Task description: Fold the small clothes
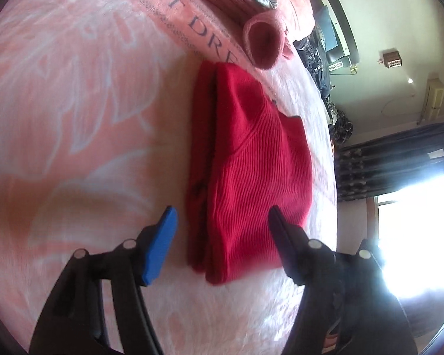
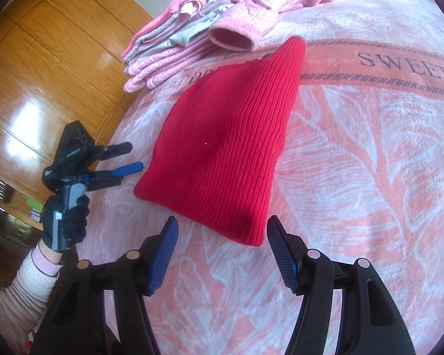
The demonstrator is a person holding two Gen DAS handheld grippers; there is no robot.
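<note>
pink patterned blanket (image 2: 355, 159) with lettering, wooden wardrobe (image 2: 53, 68) at left, dark curtain (image 1: 399, 165) beside bright window (image 1: 420, 233)

Left wrist view is motion-blurred; blanket (image 1: 74, 103) lettering reads only partly, cut off by the red knit garment (image 1: 248, 171). Window (image 1: 414, 236) blown out, glare hides the right finger base of the left tool (image 1: 222, 216). Dark clutter (image 1: 316, 56) beyond the bed too small to identify. Right wrist view: pile of pink clothes (image 2: 192, 29) cut by top edge; gloved hand (image 2: 65, 219) visible, sleeve (image 2: 20, 290) cropped at the edge.
</note>
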